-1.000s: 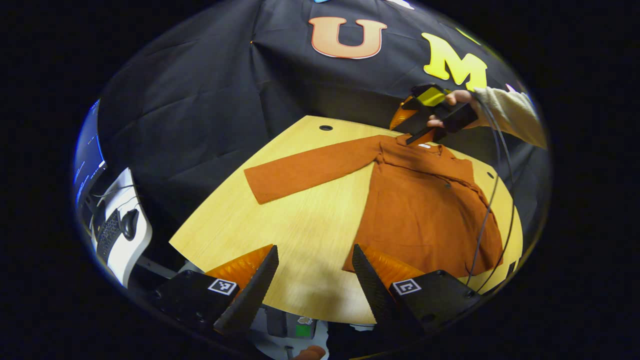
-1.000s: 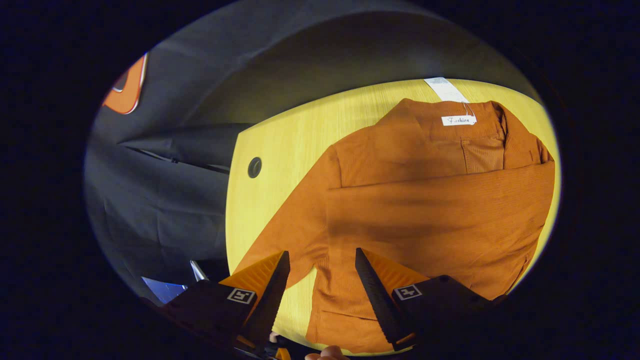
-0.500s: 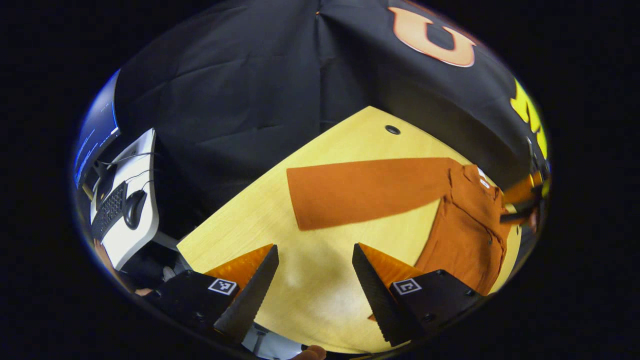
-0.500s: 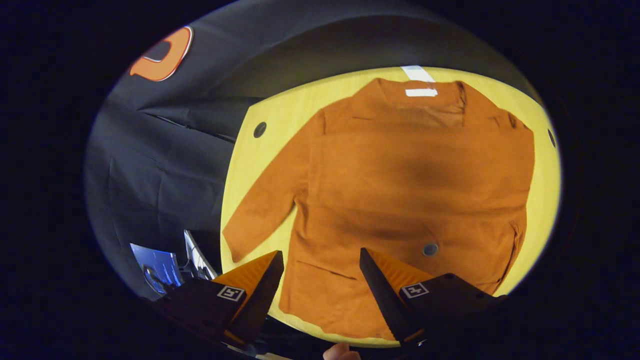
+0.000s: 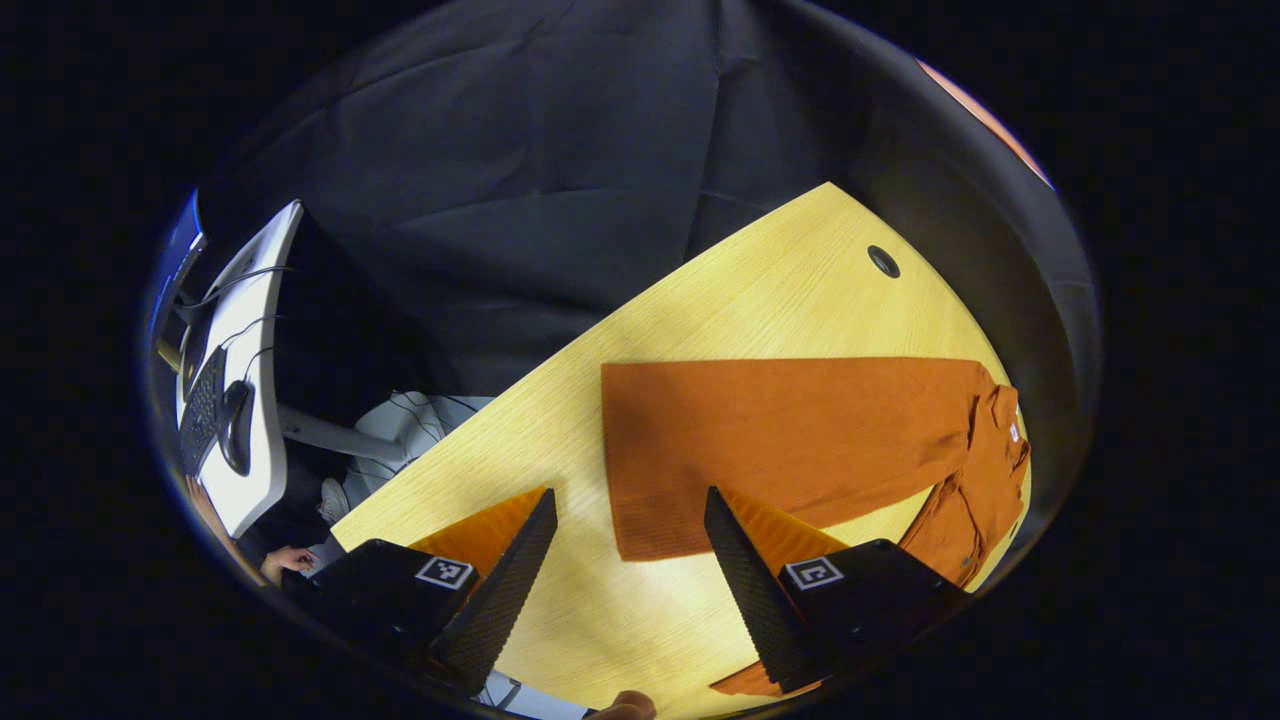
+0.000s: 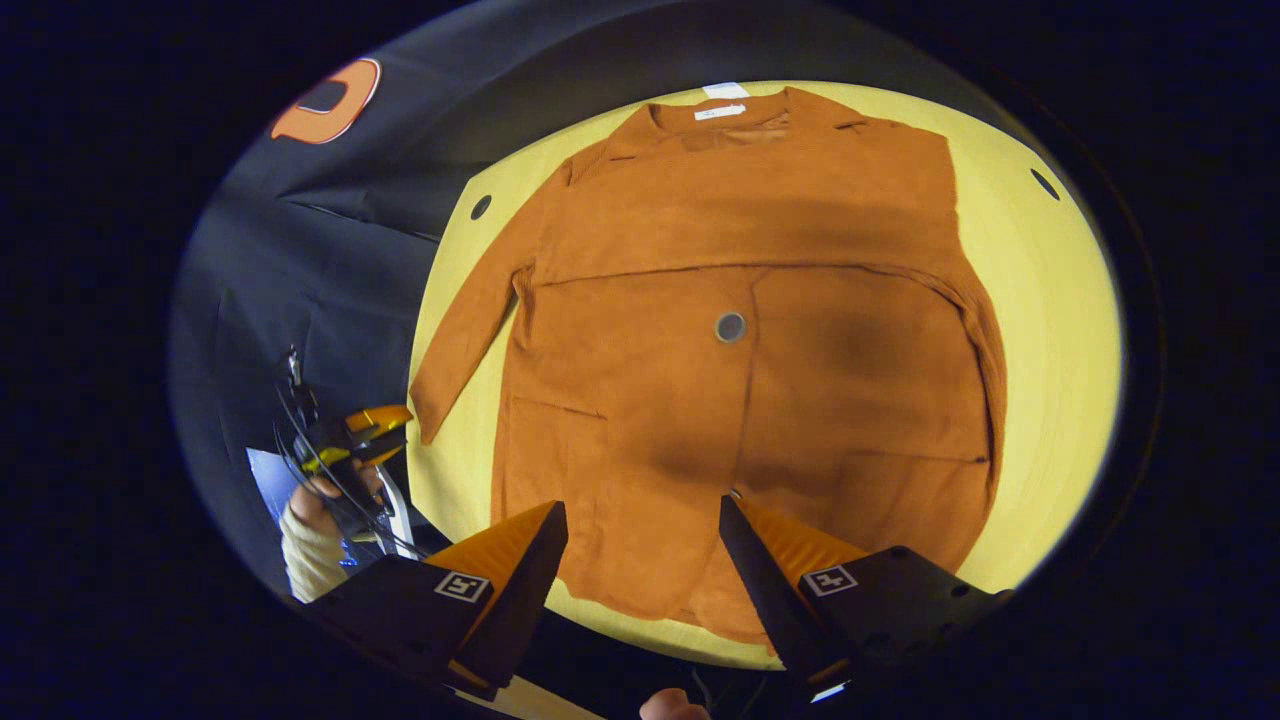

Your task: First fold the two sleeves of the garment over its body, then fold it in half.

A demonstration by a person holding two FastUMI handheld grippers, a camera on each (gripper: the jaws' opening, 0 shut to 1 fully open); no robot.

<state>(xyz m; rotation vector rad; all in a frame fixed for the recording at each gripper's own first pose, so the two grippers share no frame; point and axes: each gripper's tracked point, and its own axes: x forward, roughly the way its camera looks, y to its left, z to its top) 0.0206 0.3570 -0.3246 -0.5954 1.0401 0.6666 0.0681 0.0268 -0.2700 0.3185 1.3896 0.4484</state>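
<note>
Lying flat on the wooden table (image 6: 1050, 330) is the rust-orange shirt (image 6: 740, 380), face up, its collar toward the far edge and its hem toward the near edge. One sleeve is already lying across the chest, which suggests the first fold is done; the other sleeve (image 5: 790, 440) is stretching out straight toward the table's left edge, waiting its turn.

Hovering just above that sleeve's cuff end is the left gripper (image 5: 625, 560), its jaws gaping wide and gripping nothing, lined up as if to pinch the cuff and carry it over the body. The right gripper (image 6: 640, 570) is hanging over the hem at the near edge, jaws equally wide and empty, perhaps keeping out of the way or readying for the halfway fold later.

The cloth is looking like fine-ribbed corduroy, soft and matte, with a round grey button (image 6: 730, 326) at the front. The tabletop is showing pale, smooth wood grain with small dark holes near its far corners.
</note>
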